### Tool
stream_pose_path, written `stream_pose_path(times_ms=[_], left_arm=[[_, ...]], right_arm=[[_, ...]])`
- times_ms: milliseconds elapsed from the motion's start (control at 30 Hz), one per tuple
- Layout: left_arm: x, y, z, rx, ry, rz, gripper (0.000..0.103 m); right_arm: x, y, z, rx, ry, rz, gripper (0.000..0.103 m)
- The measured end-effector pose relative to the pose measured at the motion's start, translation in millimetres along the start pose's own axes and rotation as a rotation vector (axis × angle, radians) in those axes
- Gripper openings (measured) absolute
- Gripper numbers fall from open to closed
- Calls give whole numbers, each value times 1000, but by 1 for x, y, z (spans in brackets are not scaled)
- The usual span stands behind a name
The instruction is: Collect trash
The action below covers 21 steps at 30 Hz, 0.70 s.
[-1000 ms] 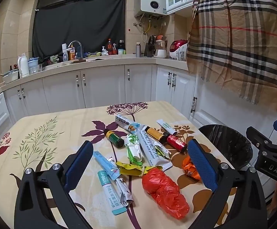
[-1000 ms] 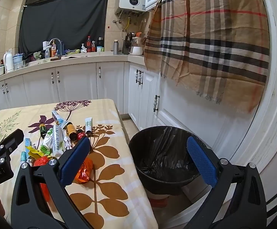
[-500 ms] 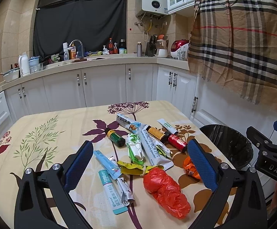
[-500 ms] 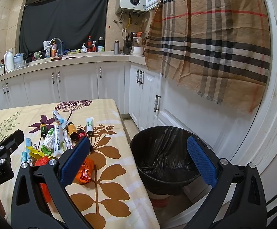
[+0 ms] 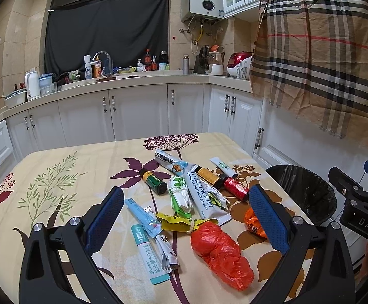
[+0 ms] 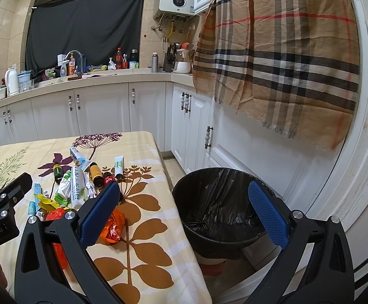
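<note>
Only the right wrist view shows the bin's (image 6: 216,202) empty liner.

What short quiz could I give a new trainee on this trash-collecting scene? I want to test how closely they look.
1. True or false: the left gripper is open with nothing between its fingers.
2. The black-lined bin stands: A) on the table, B) on the floor beside the table, C) on the counter.
3. What colour is the crumpled plastic bag nearest the left gripper?

Key: 1 true; 2 B; 3 red.
</note>
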State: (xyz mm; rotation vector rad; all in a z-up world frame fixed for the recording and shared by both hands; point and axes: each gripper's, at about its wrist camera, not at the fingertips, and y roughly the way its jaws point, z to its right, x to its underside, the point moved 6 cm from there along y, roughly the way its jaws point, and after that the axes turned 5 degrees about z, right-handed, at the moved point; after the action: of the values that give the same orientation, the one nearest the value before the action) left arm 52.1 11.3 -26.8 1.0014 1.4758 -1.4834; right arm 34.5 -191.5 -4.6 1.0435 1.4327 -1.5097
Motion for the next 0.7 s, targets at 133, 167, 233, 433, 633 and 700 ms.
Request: stream_pose_path(times_ms=[133, 167, 233, 433, 633, 700], left_arm=[[1, 1, -2, 1, -1, -1, 96], [1, 1, -1, 2, -1, -1, 96], [1, 1, -1, 0, -1, -1, 96], [1, 1, -2, 1, -1, -3, 96], [1, 1, -2, 2, -2, -2, 96], [1, 1, -2, 1, 0, -1, 96]], right_arm=[[0, 0, 0, 0, 1, -1, 99], [0, 0, 1, 0, 1, 0, 99], [0, 0, 1, 1, 0, 0, 99], [-1, 0, 1, 0, 1, -1, 99], [-1, 1, 2, 1, 0, -1, 99], [-1, 0, 2, 0, 0, 0, 99]])
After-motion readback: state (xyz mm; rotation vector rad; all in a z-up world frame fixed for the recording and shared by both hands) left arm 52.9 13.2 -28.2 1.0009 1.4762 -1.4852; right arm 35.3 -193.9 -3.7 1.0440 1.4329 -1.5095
